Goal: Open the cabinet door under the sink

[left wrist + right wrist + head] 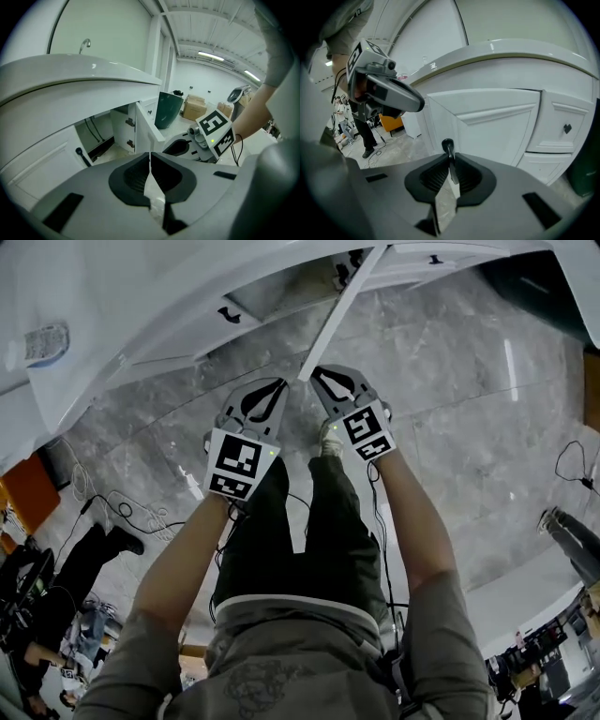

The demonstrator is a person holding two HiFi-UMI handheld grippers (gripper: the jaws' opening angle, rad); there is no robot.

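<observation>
At its tips, right gripper [450, 158] clamped the small black knob [447, 144] of the white cabinet door [487, 126]; left gripper [150, 158] closed, empty, alongside.

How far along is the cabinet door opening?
Done: the door stands swung out, and the cabinet interior shows behind it. In hand: the right gripper is shut on the door's black knob; the left gripper is shut and empty. Left: probably only letting go, or swinging it wider.

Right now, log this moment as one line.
cabinet door: open | right gripper: shut on door knob | left gripper: shut, empty
</observation>
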